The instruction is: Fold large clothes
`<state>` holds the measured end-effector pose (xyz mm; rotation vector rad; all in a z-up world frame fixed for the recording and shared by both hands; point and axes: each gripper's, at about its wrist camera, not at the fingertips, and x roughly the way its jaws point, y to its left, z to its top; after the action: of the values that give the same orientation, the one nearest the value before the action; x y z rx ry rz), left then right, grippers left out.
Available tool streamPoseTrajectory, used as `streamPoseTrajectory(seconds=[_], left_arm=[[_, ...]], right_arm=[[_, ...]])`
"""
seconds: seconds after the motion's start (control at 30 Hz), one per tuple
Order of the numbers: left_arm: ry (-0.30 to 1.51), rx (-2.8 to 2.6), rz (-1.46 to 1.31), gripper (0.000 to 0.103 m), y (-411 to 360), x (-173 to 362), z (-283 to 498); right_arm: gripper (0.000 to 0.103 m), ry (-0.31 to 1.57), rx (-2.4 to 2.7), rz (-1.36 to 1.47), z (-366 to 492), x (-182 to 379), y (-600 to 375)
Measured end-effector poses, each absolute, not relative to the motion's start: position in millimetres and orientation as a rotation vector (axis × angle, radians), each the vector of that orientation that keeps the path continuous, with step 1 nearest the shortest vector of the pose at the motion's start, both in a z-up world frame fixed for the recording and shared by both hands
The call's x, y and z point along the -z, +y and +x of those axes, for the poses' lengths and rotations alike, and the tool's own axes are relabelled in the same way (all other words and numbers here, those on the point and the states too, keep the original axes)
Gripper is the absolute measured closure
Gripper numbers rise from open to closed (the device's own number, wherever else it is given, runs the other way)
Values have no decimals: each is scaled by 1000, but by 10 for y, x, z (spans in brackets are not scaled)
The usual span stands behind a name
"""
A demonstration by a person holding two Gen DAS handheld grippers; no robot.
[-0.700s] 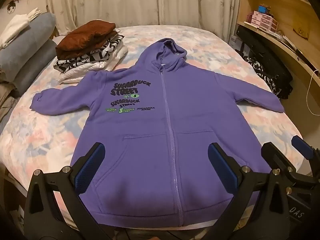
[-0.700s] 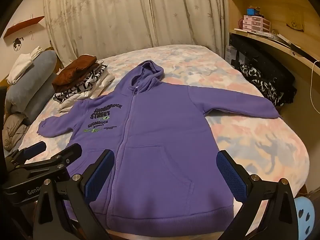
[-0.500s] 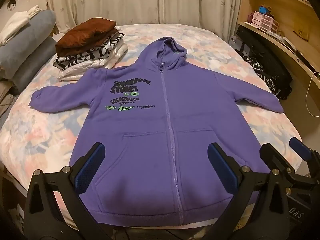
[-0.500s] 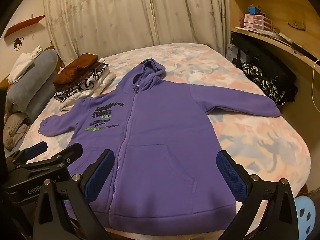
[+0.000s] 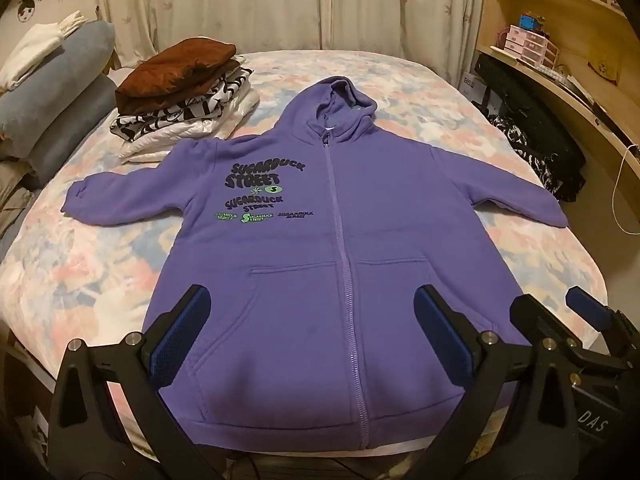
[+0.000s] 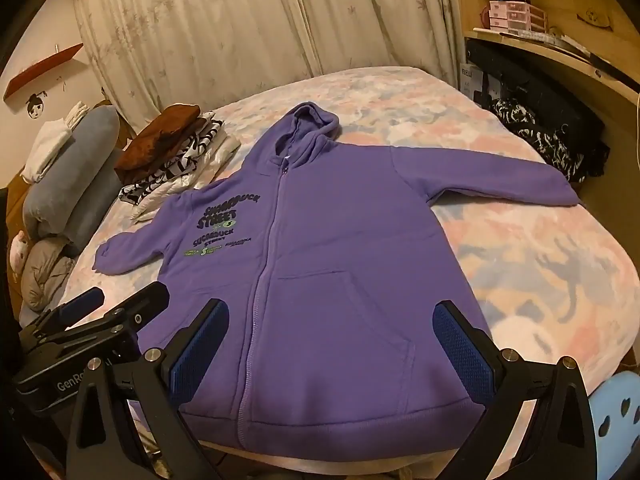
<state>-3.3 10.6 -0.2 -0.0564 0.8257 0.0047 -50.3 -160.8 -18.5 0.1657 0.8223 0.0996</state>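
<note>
A purple zip hoodie (image 5: 332, 248) with black and green lettering lies flat, front up, on the bed, sleeves spread out to both sides and hood pointing away; it also shows in the right wrist view (image 6: 320, 264). My left gripper (image 5: 312, 336) is open and empty, hovering above the hem near the bed's front edge. My right gripper (image 6: 332, 348) is open and empty, also above the hem. The right gripper shows at the right edge of the left wrist view (image 5: 576, 320); the left gripper shows at the left of the right wrist view (image 6: 92, 320).
A stack of folded clothes (image 5: 184, 96) sits at the bed's far left. Grey pillows (image 5: 52, 112) lie along the left side. A wooden shelf and desk (image 5: 568, 80) with dark clothing (image 5: 540, 148) stands on the right. A curtain (image 5: 280, 4) hangs behind the floral bed (image 5: 80, 264).
Both grippers have shifted slightly, so the hoodie sits a little differently in each view. The hoodie has not moved and both grippers stay open.
</note>
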Motion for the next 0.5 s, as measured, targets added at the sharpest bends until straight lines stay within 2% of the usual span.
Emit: streamPoseTrajectory(seconds=[0.5], left_arm=[[830, -1, -35, 2, 61, -35, -87]], right_arm=[[0, 772, -67, 153, -611, 55, -1596]])
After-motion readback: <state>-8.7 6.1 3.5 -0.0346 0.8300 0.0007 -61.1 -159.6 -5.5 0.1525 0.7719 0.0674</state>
